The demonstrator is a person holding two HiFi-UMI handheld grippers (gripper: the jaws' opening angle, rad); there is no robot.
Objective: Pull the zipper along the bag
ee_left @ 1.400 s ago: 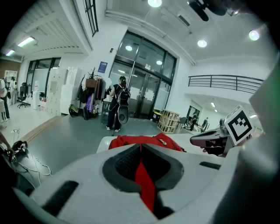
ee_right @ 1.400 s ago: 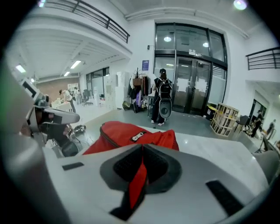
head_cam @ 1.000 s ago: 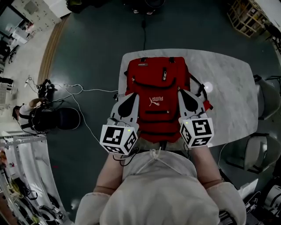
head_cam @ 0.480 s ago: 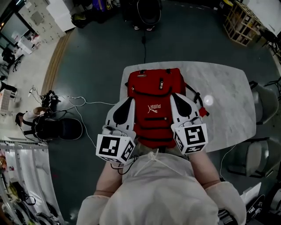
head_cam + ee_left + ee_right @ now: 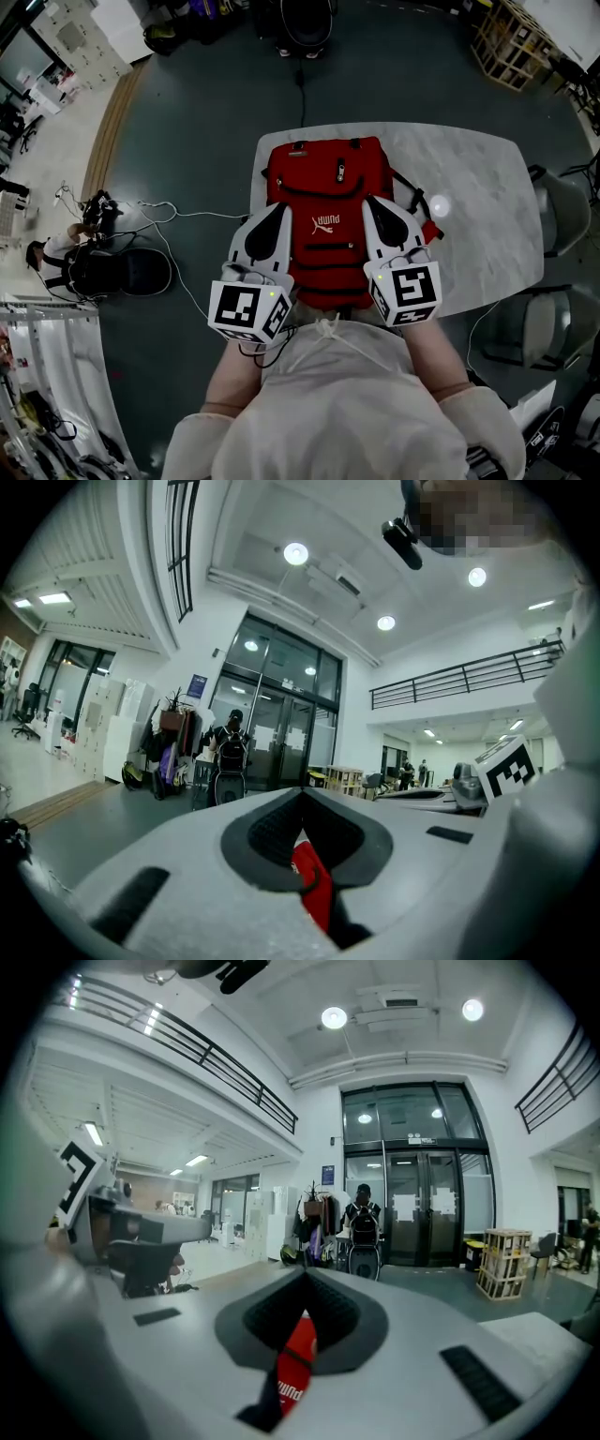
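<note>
Left side: my left hand-held gripper [image 5: 279, 208] has its jaws together and clamps nothing. It hovers over the left flank of the bag.
Right side: my right hand-held gripper [image 5: 368, 202] also has its jaws together and is empty. It hovers over the right flank.
Bag position: the red bag [image 5: 323, 187] lies flat on the bench [image 5: 469, 216], beneath and between both tips and reaching on ahead of them. In each gripper view a red strip of it shows below the closed jaws.
Zipper: dark zipper lines cross the front panel between my two tips. One pull tab [image 5: 340, 172] hangs ahead of the tips, nearer the right one. I cannot tell whether the lines are run shut or open.
Change over the last second: both tips keep almost the same stance over the bag. The jaws stay shut and take up no tab.
Meaning for the task: I judge that no slider is travelling now. The stance fits an approach to a tab as well as a release after a run.
</note>
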